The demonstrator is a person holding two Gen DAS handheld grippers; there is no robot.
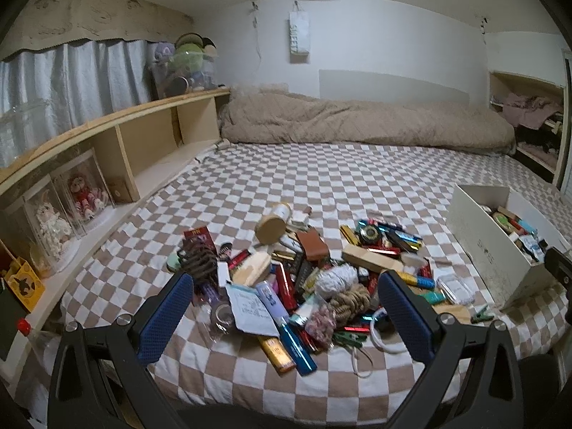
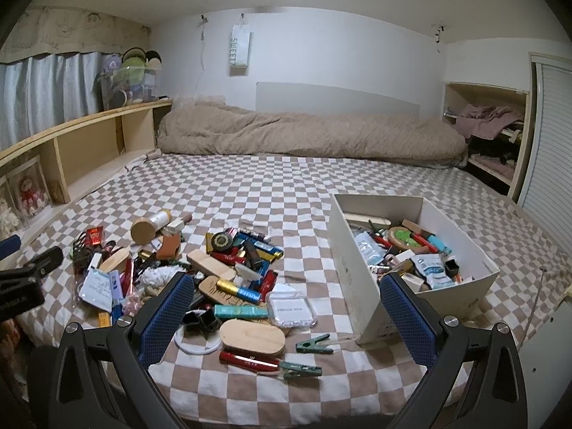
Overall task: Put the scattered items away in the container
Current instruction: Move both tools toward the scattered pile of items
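Note:
A pile of scattered small items (image 1: 307, 275) lies on the checkered bed: a wooden-lidded jar (image 1: 273, 223), rope, tubes, clips, packets. It also shows in the right wrist view (image 2: 200, 271). A white cardboard box (image 2: 361, 275) stands to the right of the pile, partly filled with items; it also shows in the left wrist view (image 1: 482, 246). My left gripper (image 1: 286, 307) is open and empty, held above the near side of the pile. My right gripper (image 2: 286, 304) is open and empty, above a wooden oval block (image 2: 252, 338) and a clear plastic case (image 2: 291, 309).
The bed's near edge (image 2: 286, 414) runs just under both grippers. A wooden shelf (image 1: 118, 153) with boxed dolls lines the left side. A rolled beige duvet (image 2: 304, 136) lies at the far end. A green clothes peg (image 2: 314, 345) lies beside the box.

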